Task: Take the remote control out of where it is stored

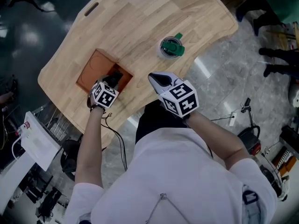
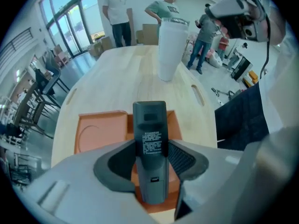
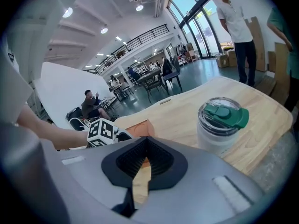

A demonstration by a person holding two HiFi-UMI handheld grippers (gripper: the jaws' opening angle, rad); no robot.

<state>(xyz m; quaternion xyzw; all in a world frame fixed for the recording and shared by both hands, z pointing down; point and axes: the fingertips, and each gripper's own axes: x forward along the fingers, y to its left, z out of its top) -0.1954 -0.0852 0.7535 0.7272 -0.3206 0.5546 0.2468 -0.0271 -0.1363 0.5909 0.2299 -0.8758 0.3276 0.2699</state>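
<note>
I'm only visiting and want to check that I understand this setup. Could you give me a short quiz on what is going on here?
1. True or false: the right tongs grip the remote control.
2. The lid of the tumbler is: A red, B green, C blue.
3. What colour is the tray below the remote control?
Key: 1 false: the left tongs grip it, and the right tongs are shut on nothing. 2 B. 3 orange.
</note>
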